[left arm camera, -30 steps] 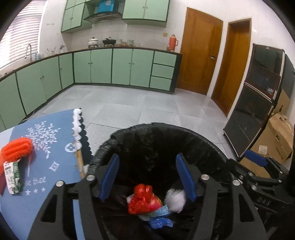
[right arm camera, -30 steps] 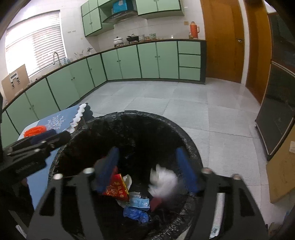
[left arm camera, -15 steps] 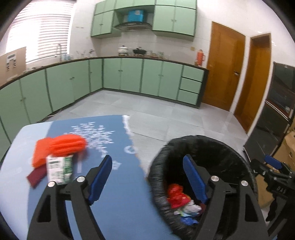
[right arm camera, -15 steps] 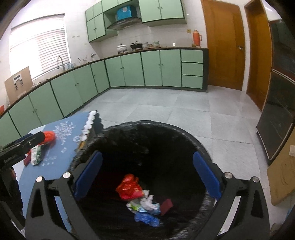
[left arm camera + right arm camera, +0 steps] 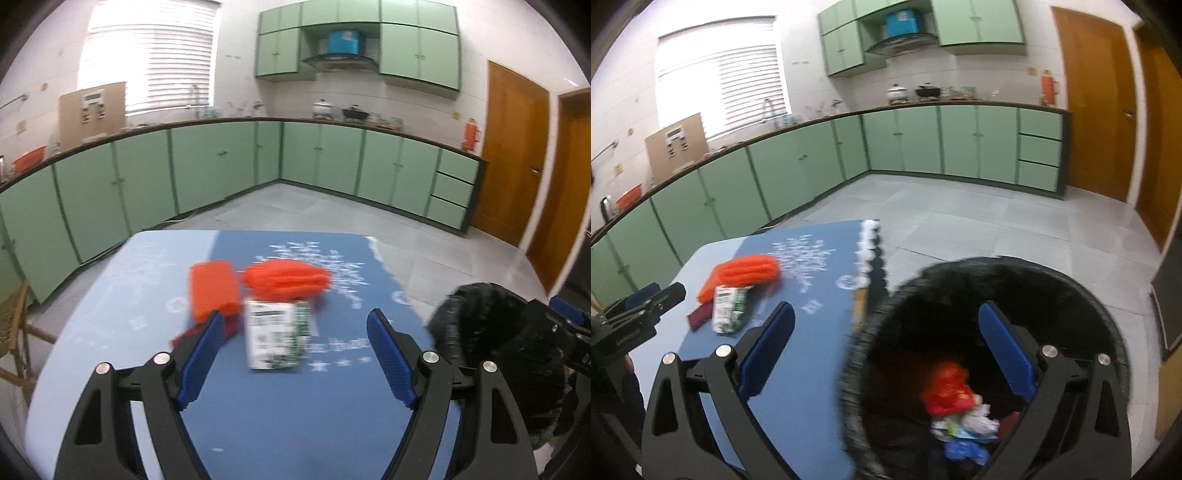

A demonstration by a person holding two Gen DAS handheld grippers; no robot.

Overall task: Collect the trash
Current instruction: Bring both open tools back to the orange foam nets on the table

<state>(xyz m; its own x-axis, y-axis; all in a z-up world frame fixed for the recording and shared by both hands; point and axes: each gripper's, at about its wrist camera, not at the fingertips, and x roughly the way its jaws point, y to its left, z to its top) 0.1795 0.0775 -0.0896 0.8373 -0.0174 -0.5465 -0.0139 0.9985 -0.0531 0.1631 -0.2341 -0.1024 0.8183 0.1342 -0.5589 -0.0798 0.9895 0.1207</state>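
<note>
Left gripper [image 5: 295, 345] gapes above carton [image 5: 275, 334]; right gripper [image 5: 886, 350] gapes over bin [image 5: 1089, 295].

The left camera looks down close over the table [image 5: 122, 280]. The right camera looks down into the bin [image 5: 1082, 291]. Both see the table and bin.

Bin [image 5: 1015, 280] rim motion-blurred (its base cut off).

Bright glare from the blinds [image 5: 151, 59], motion blur throughout, fisheye-curved edges.
</note>
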